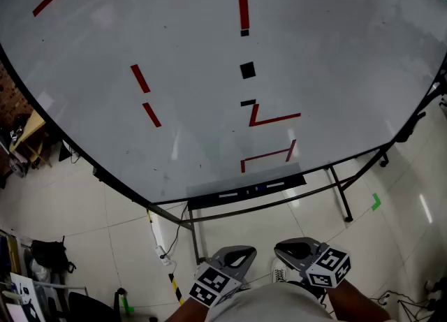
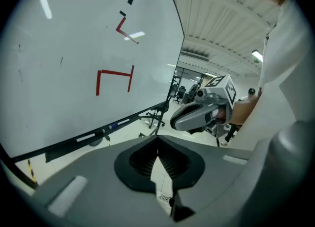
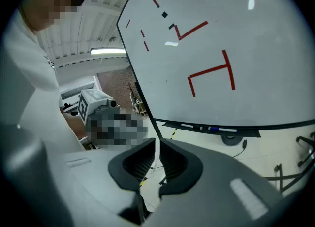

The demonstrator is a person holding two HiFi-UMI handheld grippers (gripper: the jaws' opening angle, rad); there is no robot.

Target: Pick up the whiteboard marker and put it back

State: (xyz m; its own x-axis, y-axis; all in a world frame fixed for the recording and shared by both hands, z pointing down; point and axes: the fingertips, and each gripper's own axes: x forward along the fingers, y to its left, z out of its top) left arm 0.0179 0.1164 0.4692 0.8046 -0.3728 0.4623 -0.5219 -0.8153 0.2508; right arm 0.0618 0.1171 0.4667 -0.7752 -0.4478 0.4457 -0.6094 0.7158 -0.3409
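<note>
On tray [image 1: 204,202] | marker [image 1: 261,188] lengthwise, left-right | left gripper [image 2: 157,145] jaws clenched | right gripper [image 3: 157,148] jaws ajar

Open office/lab floor: large whiteboard [image 1: 209,69] on a metal stand, tiled floor [image 1: 279,219], office chairs [image 2: 156,116], ceiling strip light [image 3: 106,51], loose cables [image 1: 170,240].

whiteboard [image 1: 335,48]: white, red strokes, black squares | tray [image 1: 207,200]: black | whiteboard marker [image 3: 220,129]: white, blue end | floor [image 1: 391,195]: cream tiles
</note>
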